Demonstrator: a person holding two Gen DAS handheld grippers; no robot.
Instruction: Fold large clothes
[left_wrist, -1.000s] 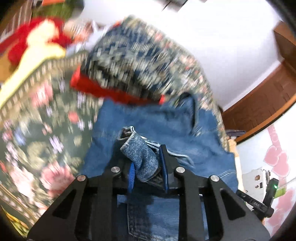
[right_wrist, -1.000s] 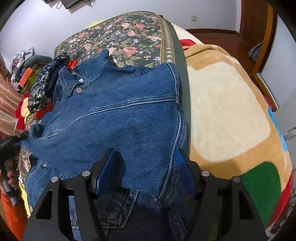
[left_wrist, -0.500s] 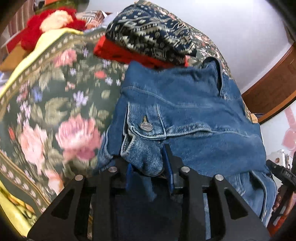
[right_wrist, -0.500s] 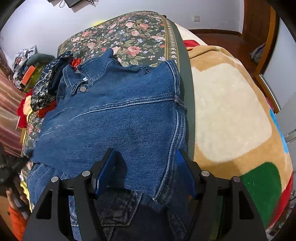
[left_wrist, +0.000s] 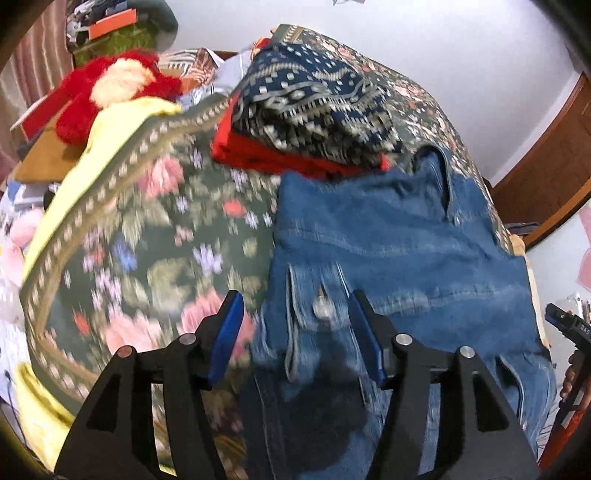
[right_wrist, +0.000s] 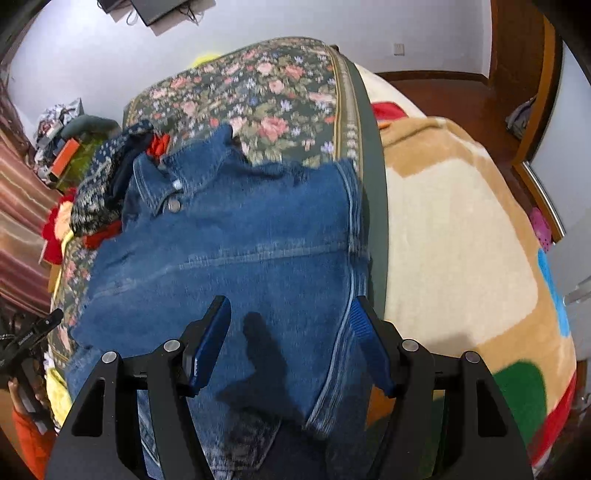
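Both tongs stand wide and empty above the denim jacket (right_wrist: 236, 266), which lies spread on the floral bed cover (left_wrist: 147, 229). One fold seems laid; next likely calls for gripping an edge. Left tongs (left_wrist: 295, 325) straddle a pocket button; right tongs (right_wrist: 291, 328) hover near a side seam.

Blue denim jacket (right_wrist: 258, 240) on dark floral bedspread (right_wrist: 266, 85)

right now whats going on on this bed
A person with a gripper in each hand is folding a denim jacket on the floral bedspread. Both the left gripper and the right gripper are open over the jacket and hold nothing. A folded patterned garment sits beyond the collar.
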